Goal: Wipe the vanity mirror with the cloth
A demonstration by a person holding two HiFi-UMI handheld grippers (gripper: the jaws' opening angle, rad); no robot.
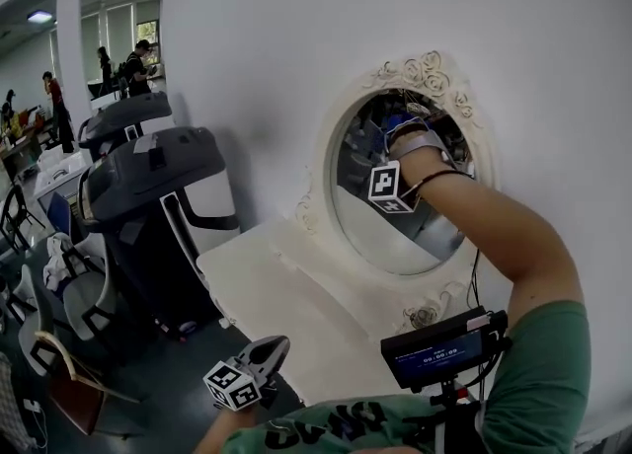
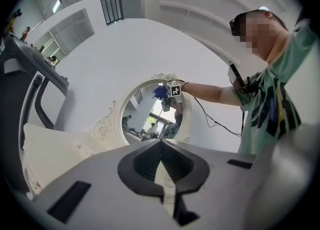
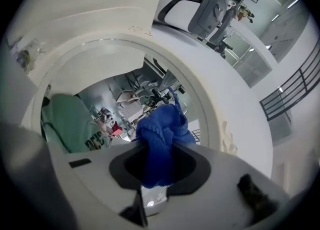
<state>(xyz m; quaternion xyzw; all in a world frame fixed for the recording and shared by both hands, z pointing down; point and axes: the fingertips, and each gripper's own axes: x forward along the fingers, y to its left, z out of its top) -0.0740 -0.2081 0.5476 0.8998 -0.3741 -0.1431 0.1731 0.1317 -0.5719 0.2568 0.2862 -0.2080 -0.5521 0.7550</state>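
The blue cloth (image 3: 162,139) is pinched tight in the right tool (image 3: 157,170), held at the vanity mirror (image 1: 395,240) top, arm outstretched. The left tool (image 2: 161,171) is closed up empty, held low.

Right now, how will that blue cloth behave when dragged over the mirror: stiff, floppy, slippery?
Probably floppy: the blue cloth bunches in soft folds in the right gripper. Nubby weave likely resists slipping. Loose top may fold over on the vanity mirror.
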